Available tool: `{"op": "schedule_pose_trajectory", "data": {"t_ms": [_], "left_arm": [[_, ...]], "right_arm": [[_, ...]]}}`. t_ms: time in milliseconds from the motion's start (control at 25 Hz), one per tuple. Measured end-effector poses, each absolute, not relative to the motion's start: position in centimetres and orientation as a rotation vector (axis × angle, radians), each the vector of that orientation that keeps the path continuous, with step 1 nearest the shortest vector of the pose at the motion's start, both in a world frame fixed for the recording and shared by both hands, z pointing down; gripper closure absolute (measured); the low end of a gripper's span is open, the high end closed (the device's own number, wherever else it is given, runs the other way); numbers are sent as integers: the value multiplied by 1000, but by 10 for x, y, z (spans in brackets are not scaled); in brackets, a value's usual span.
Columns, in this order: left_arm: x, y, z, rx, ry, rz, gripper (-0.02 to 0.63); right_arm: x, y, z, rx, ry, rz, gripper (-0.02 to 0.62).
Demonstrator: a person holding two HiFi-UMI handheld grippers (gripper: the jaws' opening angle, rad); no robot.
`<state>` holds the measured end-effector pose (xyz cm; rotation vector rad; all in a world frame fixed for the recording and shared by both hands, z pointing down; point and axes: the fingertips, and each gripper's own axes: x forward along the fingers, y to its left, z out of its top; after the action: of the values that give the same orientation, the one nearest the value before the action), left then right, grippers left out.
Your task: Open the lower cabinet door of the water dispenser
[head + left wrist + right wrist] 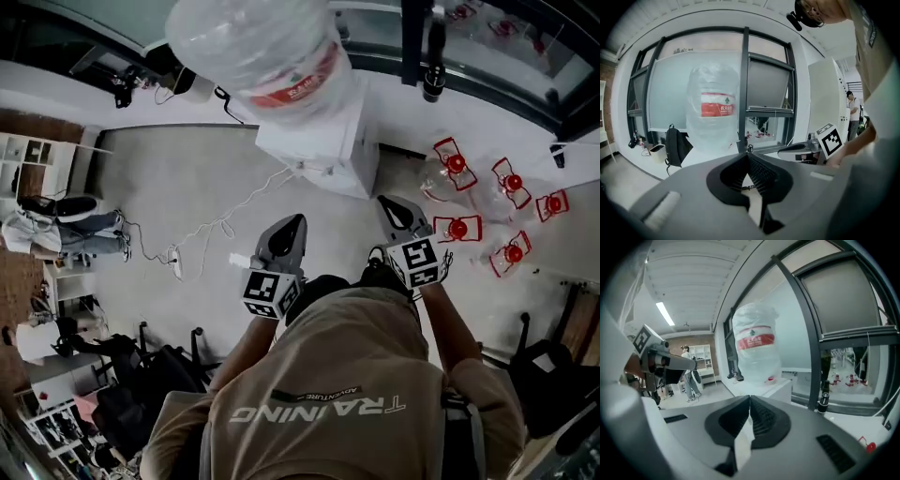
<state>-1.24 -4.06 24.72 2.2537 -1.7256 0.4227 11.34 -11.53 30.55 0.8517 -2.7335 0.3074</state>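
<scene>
Clearly early in the task: nothing has been opened yet.

Far left in the head view, a white cable (246, 199) trails across the floor toward the dispenser. It plays no part in the job.

Next, the left gripper (296, 223) is held out in front of the person, above the floor and short of the dispenser. In its own view the jaws meet at the tip, with nothing between them (748, 154).

Centre: the water dispenser (328, 150) stands against the window wall with the big bottle (258, 42) on top. From above, only its top and a slice of its front face show. The lower cabinet door cannot be picked out, and no panel swings out from the body, so it is judged closed.

The right gripper (390, 202) is level with the dispenser's near corner but apart from it. Its jaws are also pressed together and empty (750, 399).

Far right, empty bottles (459, 187) with red caps lie on the floor.

Done: only the approach. Left: get low to the door, part a pair of jaws, take the door's edge or handle, and pull it open.
</scene>
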Motion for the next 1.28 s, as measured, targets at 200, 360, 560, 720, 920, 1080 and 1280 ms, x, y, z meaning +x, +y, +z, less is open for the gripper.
{"op": "schedule_pose_trajectory", "data": {"t_ms": [200,360,560,720,920,1080,1280], "left_arm": [[17,-74,265,2302,-1600,432,615],[31,-101,266,2359,-1558,412,615],[45,-111,298,2425,-1456,471,615],[45,-109,347,2368,-1400,490,615],[36,-122,423,2286,-1424,550,615],[28,-126,488,2242,-1410,583,615],[25,-125,562,2227,-1349,661,615]], "right_arm": [[137,-113,338,866,-2632,388,586],[135,-108,370,727,-2589,378,586],[119,-114,426,688,-2518,464,586],[98,-110,484,635,-2457,531,586],[80,-124,556,635,-2426,443,586],[79,-139,606,692,-2416,434,586],[75,-155,679,718,-2351,444,586]]}}
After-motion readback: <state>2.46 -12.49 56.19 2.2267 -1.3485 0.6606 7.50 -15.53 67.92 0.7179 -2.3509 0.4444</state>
